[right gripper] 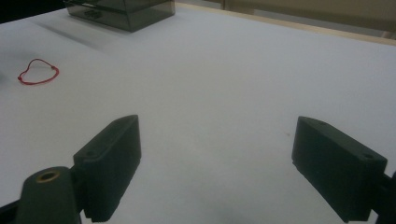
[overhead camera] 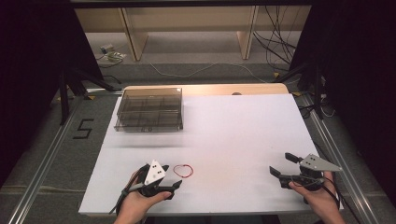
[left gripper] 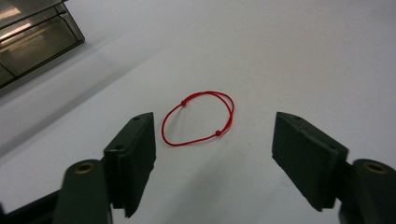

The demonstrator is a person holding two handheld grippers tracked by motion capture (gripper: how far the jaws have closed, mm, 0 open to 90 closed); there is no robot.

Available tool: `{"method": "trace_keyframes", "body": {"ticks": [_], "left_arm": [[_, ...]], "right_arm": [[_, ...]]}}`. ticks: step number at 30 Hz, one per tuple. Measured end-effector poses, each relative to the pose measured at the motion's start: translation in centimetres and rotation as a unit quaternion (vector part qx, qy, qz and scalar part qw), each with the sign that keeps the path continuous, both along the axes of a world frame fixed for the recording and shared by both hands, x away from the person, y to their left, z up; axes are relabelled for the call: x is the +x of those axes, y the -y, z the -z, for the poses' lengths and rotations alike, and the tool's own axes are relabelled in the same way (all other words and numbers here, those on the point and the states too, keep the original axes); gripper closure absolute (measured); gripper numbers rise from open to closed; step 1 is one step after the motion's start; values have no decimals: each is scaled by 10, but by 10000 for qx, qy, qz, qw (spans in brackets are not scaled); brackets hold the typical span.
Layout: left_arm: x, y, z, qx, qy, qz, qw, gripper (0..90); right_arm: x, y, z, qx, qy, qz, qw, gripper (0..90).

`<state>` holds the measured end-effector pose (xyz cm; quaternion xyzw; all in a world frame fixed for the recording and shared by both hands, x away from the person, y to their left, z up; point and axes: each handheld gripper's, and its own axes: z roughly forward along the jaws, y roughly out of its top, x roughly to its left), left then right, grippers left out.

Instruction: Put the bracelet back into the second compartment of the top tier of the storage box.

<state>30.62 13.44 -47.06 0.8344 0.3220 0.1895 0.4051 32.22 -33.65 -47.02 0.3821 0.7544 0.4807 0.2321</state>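
far left, clear compartment box (overhead camera: 149, 109) sits well apart from the work. left gripper (overhead camera: 164, 179) low over the white surface (overhead camera: 243, 130), fingers (left gripper: 133, 154) released and spread wide, nothing between the pads. red string loop (left gripper: 198, 118) lies flat just ahead of them, slack and thin. risk: pads close on bare surface and slide over the cord, or catch one strand and drag the loop away. right gripper (overhead camera: 282, 170) hovers well off to the right, fingers (right gripper: 112, 158) released, holding nothing, too far off to pin the loop.
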Motion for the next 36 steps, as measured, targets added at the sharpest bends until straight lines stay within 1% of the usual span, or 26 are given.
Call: {"method": "trace_keyframes", "body": {"ticks": [2, 3, 4, 6, 8, 13, 16, 19, 22, 24, 27, 28, 29, 30, 31, 33, 34, 36], "left_arm": [[3, 4, 3, 112, -20, 183, 9998, 392], [6, 8, 8, 273, -54, 300, 9992, 414], [6, 8, 8, 273, -54, 300, 9992, 426], [9, 12, 12, 328, -150, 372, 9987, 434], [12, 16, 14, 386, -199, 406, 9982, 460], [21, 24, 16, 453, -232, 525, 9973, 495], [28, 28, 18, 446, -343, 561, 9968, 508], [33, 31, 22, 481, -436, 617, 9960, 526], [37, 33, 22, 457, -477, 683, 9955, 553], [38, 33, 22, 422, -558, 706, 9951, 582], [39, 32, 22, 325, -693, 660, 9949, 623], [39, 32, 22, 293, -731, 634, 9949, 623], [39, 31, 22, 294, -754, 616, 9948, 633], [40, 31, 22, 300, -767, 605, 9948, 675], [40, 31, 22, 302, -786, 585, 9947, 675], [41, 31, 21, 299, -815, 581, 9945, 750], [41, 31, 21, 295, -830, 585, 9944, 750], [41, 30, 22, 258, -845, 570, 9945, 803]], "right_arm": [[0, 0, 0, -4, 5, 1, 10000, 165], [0, 0, 0, -19, 10, 1, 10000, 165], [0, 0, 0, -19, 10, 1, 10000, 165], [1, 0, 1, -26, 8, 0, 10000, 166], [1, 0, 1, -32, 6, 0, 10000, 165], [0, 0, 0, -38, 14, -14, 10000, 165], [0, 0, 0, -45, 20, -22, 10000, 166], [0, 0, 1, -44, 15, -19, 10000, 166], [1, 1, 1, -42, 10, -19, 10000, 165], [0, 1, 0, -38, 11, -23, 10000, 165], [0, 0, 0, -41, 21, -32, 10000, 165], [0, 0, 0, -41, 21, -32, 10000, 165], [0, 0, 0, -49, 20, -35, 10000, 166], [0, 0, 0, -52, 25, -43, 10000, 165], [0, 0, 0, -52, 25, -43, 10000, 165], [0, 0, 0, -57, 17, -41, 10000, 166], [0, 0, 0, -57, 17, -41, 10000, 166], [-1, 0, 0, -37, 27, -34, 10000, 166]]}}
